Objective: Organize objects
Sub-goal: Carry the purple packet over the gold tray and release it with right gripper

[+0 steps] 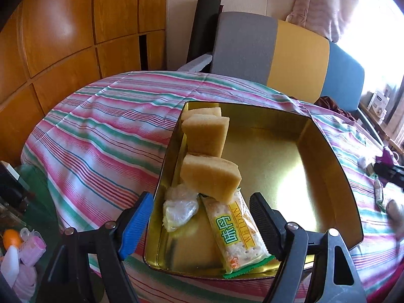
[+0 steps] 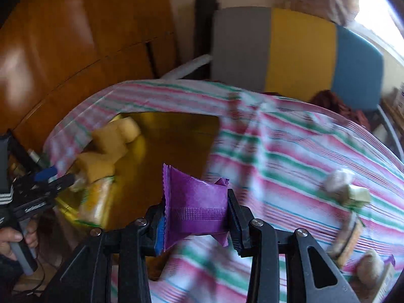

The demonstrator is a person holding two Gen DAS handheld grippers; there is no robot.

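A shallow gold rectangular metal tin (image 1: 325,156) sits on a tabletop covered in a pink, green and white striped cloth (image 1: 106,136), its near rim just beside the table's front edge. Along the tin's left wall stand three pale yellow sponge-cake blocks (image 1: 209,176), with a crumpled clear plastic wrapper (image 1: 179,208) and a yellow-and-green packet of crackers (image 1: 237,237) lying at the near left corner. The right half of the tin's floor is bare, leaving open room. Beyond the far edge stands a chair back in grey, yellow and blue panels (image 1: 298,55), with wooden cabinet doors (image 1: 63,32) to the left.

The left gripper (image 1: 199,217) hangs tilted downward over the tin's near left corner, its jaws spread and holding nothing, the blue-padded one outside the tin's left wall and the black one above the cracker packet. In the right wrist view a hand (image 2: 12,240) grips its handle at the left edge.

The right gripper (image 2: 195,217), also angled downward, carries a purple foil sachet (image 2: 194,202) pinched between its jaws, above the striped cloth just by the tin's near right corner. That view is blurred. Several small wrapped snacks (image 2: 346,189) lie loose on the cloth to the right, well apart from the tin.
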